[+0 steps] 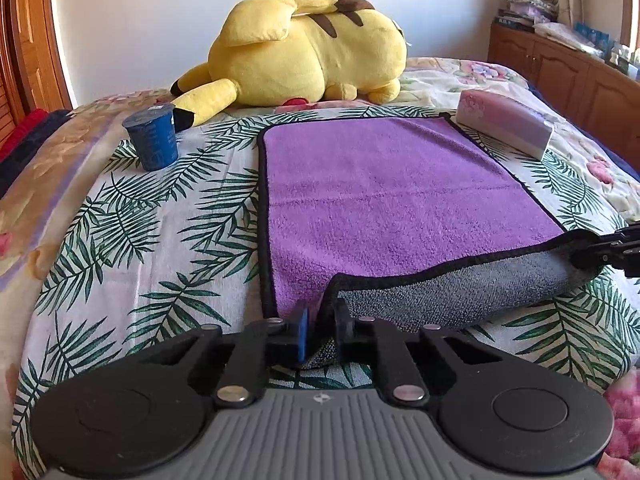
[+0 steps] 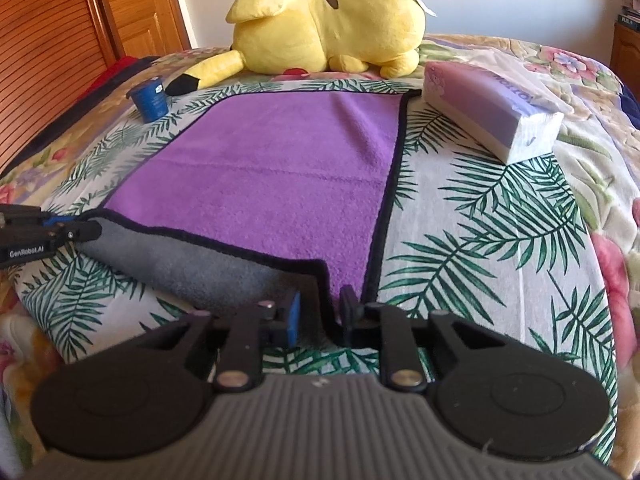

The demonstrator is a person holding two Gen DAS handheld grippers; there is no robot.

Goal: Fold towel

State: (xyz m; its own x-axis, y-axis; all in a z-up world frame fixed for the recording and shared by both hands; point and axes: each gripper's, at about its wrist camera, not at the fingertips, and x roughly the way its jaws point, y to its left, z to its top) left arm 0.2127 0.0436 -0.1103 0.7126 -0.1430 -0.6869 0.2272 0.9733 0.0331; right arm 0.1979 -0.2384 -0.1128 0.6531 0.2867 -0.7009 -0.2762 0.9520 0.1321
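A purple towel (image 1: 380, 184) with a black hem and grey underside lies on the leaf-print bedspread; it also shows in the right wrist view (image 2: 276, 168). Its near edge is lifted and rolled over, grey side (image 1: 448, 292) up. My left gripper (image 1: 320, 320) is shut on the towel's near left corner. My right gripper (image 2: 320, 308) is shut on the near right corner. Each gripper shows at the edge of the other's view, the right one (image 1: 600, 250) and the left one (image 2: 60, 232).
A yellow plush toy (image 1: 304, 48) lies beyond the towel. A blue cup (image 1: 154, 140) stands at the far left. A wrapped tissue pack (image 1: 508, 126) lies at the far right. A wooden cabinet (image 1: 560, 68) stands to the right, a wooden door (image 2: 132, 4) to the left.
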